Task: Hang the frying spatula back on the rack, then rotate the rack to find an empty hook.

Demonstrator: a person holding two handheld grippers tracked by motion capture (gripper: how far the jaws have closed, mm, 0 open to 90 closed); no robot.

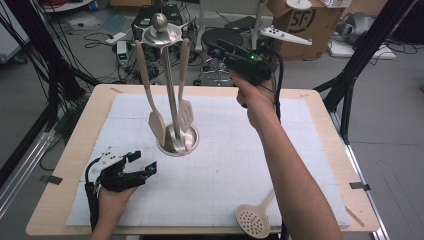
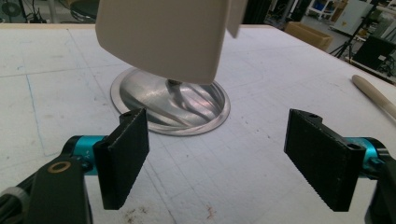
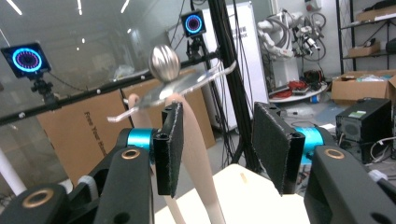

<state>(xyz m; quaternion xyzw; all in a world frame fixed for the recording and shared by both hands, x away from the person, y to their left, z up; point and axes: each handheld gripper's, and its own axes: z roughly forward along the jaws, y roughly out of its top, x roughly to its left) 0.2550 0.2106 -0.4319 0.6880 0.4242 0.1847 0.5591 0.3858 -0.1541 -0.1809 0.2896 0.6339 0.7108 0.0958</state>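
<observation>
A metal utensil stand (image 1: 167, 75) rises from a round base (image 1: 178, 142) on the white mat. A beige spatula (image 1: 156, 125) and a beige slotted turner (image 1: 185, 112) hang from its top hooks. A beige skimmer (image 1: 254, 220) lies at the mat's front right. My left gripper (image 1: 142, 162) rests open on the mat at front left, with nothing between its jaws, pointing at the base (image 2: 140, 93) under the spatula blade (image 2: 159, 37). My right gripper (image 1: 216, 50) is held high, right of the stand's top, open and holding nothing. Beyond its jaws I see the stand's ball (image 3: 164, 63) and a beige handle (image 3: 198, 154).
The white mat (image 1: 225, 165) covers most of a wooden table (image 1: 80, 150). Behind the table on the floor are a stool (image 1: 222, 40), a cardboard box (image 1: 305, 25) and many cables. Black frame posts (image 1: 360, 55) stand at both sides.
</observation>
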